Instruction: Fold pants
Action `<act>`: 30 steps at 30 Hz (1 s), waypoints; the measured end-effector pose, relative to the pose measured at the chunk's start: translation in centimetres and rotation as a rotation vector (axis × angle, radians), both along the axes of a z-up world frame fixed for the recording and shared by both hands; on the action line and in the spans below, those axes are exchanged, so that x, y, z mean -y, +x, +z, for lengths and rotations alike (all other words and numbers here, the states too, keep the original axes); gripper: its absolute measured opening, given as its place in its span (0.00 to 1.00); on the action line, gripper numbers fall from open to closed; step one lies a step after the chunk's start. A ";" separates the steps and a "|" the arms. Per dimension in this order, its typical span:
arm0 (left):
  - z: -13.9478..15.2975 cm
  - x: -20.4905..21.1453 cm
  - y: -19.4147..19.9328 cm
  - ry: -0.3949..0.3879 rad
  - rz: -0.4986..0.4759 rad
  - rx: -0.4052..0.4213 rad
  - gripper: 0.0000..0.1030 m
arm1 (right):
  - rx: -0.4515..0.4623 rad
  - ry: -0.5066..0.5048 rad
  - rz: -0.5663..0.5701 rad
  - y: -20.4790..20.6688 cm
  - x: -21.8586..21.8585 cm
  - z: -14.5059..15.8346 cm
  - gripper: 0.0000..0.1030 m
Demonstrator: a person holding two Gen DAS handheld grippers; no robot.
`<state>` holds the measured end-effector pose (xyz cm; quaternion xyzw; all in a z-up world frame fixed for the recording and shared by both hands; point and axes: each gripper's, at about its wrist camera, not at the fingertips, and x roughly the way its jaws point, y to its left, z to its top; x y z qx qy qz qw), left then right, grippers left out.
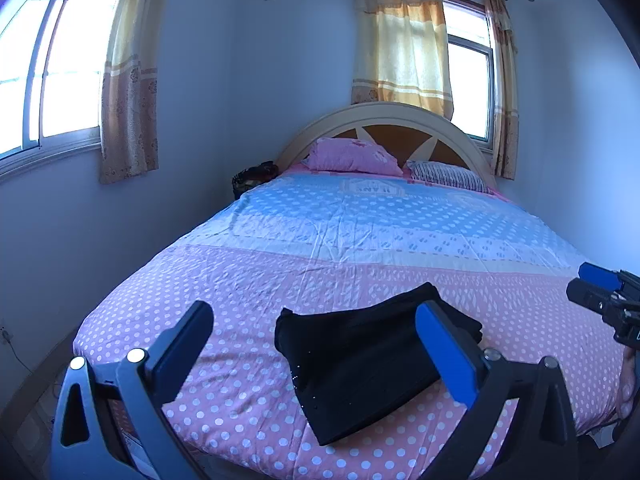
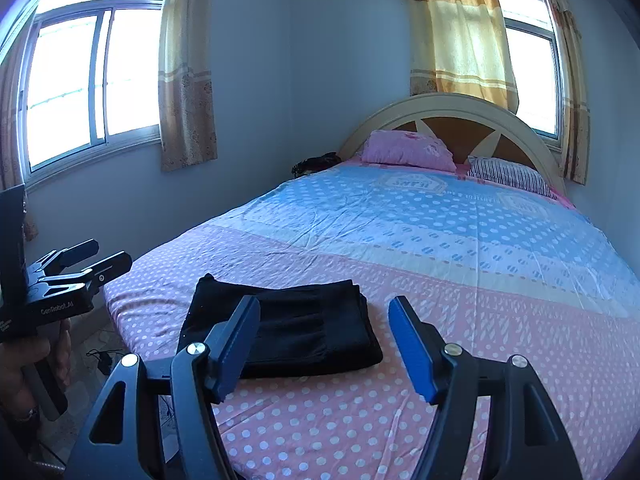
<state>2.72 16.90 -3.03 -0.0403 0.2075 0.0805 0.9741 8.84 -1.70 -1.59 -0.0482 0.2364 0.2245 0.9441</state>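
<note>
You're facing a bed [image 1: 360,240] under a polka-dot sheet [image 2: 460,248], pink near you, blue farther off. The black pants [image 1: 372,364] lie folded flat on its pink part, and a pink pillow [image 1: 354,156] and striped pillow [image 1: 448,176] rest against the headboard [image 1: 384,114].

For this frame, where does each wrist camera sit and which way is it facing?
Left wrist view: on the left gripper at the bed's foot, facing the cream arched headboard; its open fingers frame the folded black pants; the right gripper shows at the right edge.
Right wrist view: on the right gripper, further right, facing the same way; the left gripper and a hand appear at left.
Shared: pants, pink dotted bedsheet, both windows.
</note>
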 end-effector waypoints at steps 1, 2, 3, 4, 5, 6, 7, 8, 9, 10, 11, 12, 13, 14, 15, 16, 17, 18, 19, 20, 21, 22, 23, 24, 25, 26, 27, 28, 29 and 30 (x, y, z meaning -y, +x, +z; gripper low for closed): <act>0.0 0.0 0.0 -0.001 0.001 0.001 1.00 | -0.002 0.001 0.001 -0.1 0.0 -0.1 0.66; 0.0 0.0 0.0 -0.002 0.002 0.002 1.00 | -0.003 0.002 0.002 -0.2 0.0 -0.1 0.66; 0.1 0.1 -0.1 -0.002 0.003 0.001 1.00 | -0.004 0.001 0.001 -0.3 0.0 -0.2 0.66; 0.0 0.1 -0.2 -0.001 0.006 0.001 1.00 | -0.005 0.001 0.001 -0.3 0.0 -0.3 0.66; 0.0 0.2 -0.2 -0.001 0.007 0.001 1.00 | -0.005 0.001 0.005 -0.3 0.0 -0.3 0.66; 0.0 0.1 -0.2 -0.002 0.005 0.002 1.00 | -0.005 0.001 0.007 -0.4 -0.1 -0.4 0.66; 0.0 0.2 -0.1 0.000 0.007 -0.001 1.00 | -0.004 0.000 0.007 -0.4 -0.1 -0.4 0.66; 0.0 0.2 -0.2 0.002 0.009 -0.003 1.00 | -0.003 -0.001 0.008 -0.5 -0.2 -0.5 0.66; 0.0 0.3 -0.2 0.003 0.010 -0.004 1.00 | -0.002 -0.002 0.009 -0.6 -0.2 -0.5 0.66; 0.0 0.3 -0.3 0.004 0.009 -0.004 1.00 | -0.003 -0.001 0.010 -0.6 -0.2 -0.5 0.66; 0.0 0.3 -0.3 0.005 0.010 -0.004 1.00 | -0.003 -0.001 0.009 -0.7 -0.2 -0.6 0.66; 0.0 0.3 -0.2 0.006 0.012 -0.005 1.00 | -0.003 0.000 0.008 -0.7 -0.2 -0.6 0.66; 0.0 0.4 -0.3 0.006 0.012 -0.005 1.00 | -0.003 0.000 0.010 -0.7 -0.2 -0.6 0.66; 0.0 0.4 -0.2 0.005 0.011 -0.005 1.00 | -0.004 -0.001 0.011 -0.7 -0.2 -0.6 0.66; 0.0 0.4 -0.3 0.005 0.013 -0.005 1.00 | -0.004 -0.002 0.011 -0.8 -0.2 -0.6 0.66; 0.0 0.4 -0.3 0.006 0.013 -0.004 1.00 | -0.003 -0.002 0.009 -0.8 -0.2 -0.6 0.66; 0.0 0.4 -0.2 0.005 0.011 -0.005 1.00 | -0.003 -0.001 0.009 -0.8 -0.2 -0.6 0.66; 0.0 0.4 -0.2 0.005 0.012 -0.006 1.00 | -0.004 0.000 0.010 -0.8 -0.2 -0.6 0.66; 0.0 0.4 -0.3 0.006 0.013 -0.005 1.00 | -0.004 0.001 0.013 -0.8 -0.2 -0.6 0.66; 0.1 0.4 -0.3 0.007 0.014 -0.005 1.00 | -0.003 0.001 0.011 -0.9 -0.2 -0.6 0.66; 0.1 0.4 -0.3 0.006 0.013 -0.006 1.00 | -0.002 0.000 0.010 -0.9 -0.2 -0.6 0.66; 0.0 0.4 -0.3 0.006 0.013 -0.006 1.00 | -0.003 0.001 0.013 -0.9 -0.2 -0.6 0.66; 0.0 0.4 -0.3 0.006 0.012 -0.006 1.00 | -0.005 0.001 0.012 -0.8 -0.2 -0.6 0.66; 0.0 0.4 -0.3 0.007 0.013 -0.007 1.00 | -0.006 0.002 0.011 -0.9 -0.3 -0.6 0.66; 0.0 0.4 -0.3 0.006 0.013 -0.007 1.00 | -0.006 0.002 0.010 -0.9 -0.4 -0.7 0.66; 0.0 0.4 -0.2 0.005 0.011 -0.008 1.00 | -0.007 0.002 0.011 -0.9 -0.4 -0.7 0.66; 0.0 0.4 -0.3 0.004 0.011 -0.008 1.00 | -0.008 0.001 0.012 -0.9 -0.4 -0.7 0.66; 0.0 0.4 -0.3 0.007 0.012 -0.007 1.00 | -0.008 0.001 0.012 -1.0 -0.5 -0.8 0.66; 0.0 0.5 -0.3 0.009 0.012 -0.008 1.00 | -0.009 0.000 0.013 -1.0 -0.6 -0.8 0.66; 0.0 0.5 -0.3 0.009 0.012 -0.009 1.00 | -0.010 0.000 0.014 -1.0 -0.6 -0.9 0.66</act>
